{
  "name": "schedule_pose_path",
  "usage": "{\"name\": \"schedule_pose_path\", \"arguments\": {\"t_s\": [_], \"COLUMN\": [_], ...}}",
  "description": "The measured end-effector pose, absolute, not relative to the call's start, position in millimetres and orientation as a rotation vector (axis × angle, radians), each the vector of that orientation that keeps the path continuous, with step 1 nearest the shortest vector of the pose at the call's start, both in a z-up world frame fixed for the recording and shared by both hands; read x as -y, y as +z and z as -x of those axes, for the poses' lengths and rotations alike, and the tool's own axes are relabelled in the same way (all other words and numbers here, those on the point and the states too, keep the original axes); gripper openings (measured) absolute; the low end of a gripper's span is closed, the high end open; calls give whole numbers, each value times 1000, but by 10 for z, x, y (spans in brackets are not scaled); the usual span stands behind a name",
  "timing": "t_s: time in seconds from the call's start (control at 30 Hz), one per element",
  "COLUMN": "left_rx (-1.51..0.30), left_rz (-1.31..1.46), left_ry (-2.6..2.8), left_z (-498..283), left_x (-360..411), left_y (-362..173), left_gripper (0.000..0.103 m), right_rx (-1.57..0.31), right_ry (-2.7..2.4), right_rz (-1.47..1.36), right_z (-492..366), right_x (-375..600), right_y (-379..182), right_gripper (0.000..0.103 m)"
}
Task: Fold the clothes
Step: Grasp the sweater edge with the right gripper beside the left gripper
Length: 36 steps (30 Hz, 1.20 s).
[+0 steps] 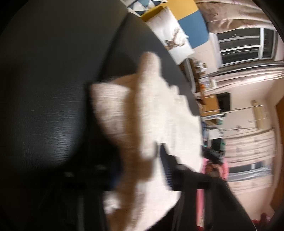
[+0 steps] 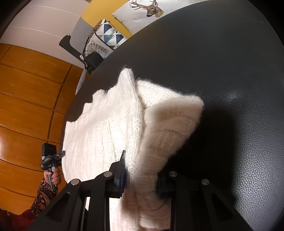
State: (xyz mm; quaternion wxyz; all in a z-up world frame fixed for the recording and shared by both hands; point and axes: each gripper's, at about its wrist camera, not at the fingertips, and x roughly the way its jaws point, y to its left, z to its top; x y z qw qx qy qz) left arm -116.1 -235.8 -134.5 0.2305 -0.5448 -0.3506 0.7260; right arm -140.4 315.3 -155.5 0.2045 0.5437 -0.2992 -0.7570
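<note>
**Room clutter beyond the dark surface**

A white pillow with a deer print [image 2: 142, 12] lies at the top centre of the right wrist view, next to a cushion with blue and grey triangles [image 2: 108, 35] and a small black bag [image 2: 93, 61] below it, at the upper left. Wooden panelling [image 2: 30, 99] fills the left side. In the left wrist view, which is blurred, the deer pillow [image 1: 173, 40] shows at the top centre, with a yellow and blue panel [image 1: 190, 21] behind it. A window [image 1: 246, 45] and pale curtains [image 1: 237, 16] occupy the upper right. Crowded shelves [image 1: 205, 85] sit at centre right.
</note>
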Motion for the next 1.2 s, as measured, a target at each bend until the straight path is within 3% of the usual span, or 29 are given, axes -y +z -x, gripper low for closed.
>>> {"name": "schedule_pose_path", "arguments": {"t_s": [0.3,0.6,0.77,1.2], "left_rx": [1023,1010,956,806], "left_rz": [1386,1367,1361,1289], "left_ry": [2047,2068,2130,2351], "left_z": [1050,1058,1032,858], "left_x": [2415,2365,2276,2101], "left_y": [-1406,-1391,-1330,-1158], "left_gripper": [20,24,24,20], "right_rx": [843,863,775,664], "right_ry": [-2131,-2138,-2201,-2329], "right_rz": [-1507,-1462,-1435,-1375], "right_z": [1405,1393,1361,1257], "right_x": [-3131,-3100,-3041,-2924], "right_y": [-1543,-1557,-1513,-1357], "right_gripper": [23,24,25,17]}}
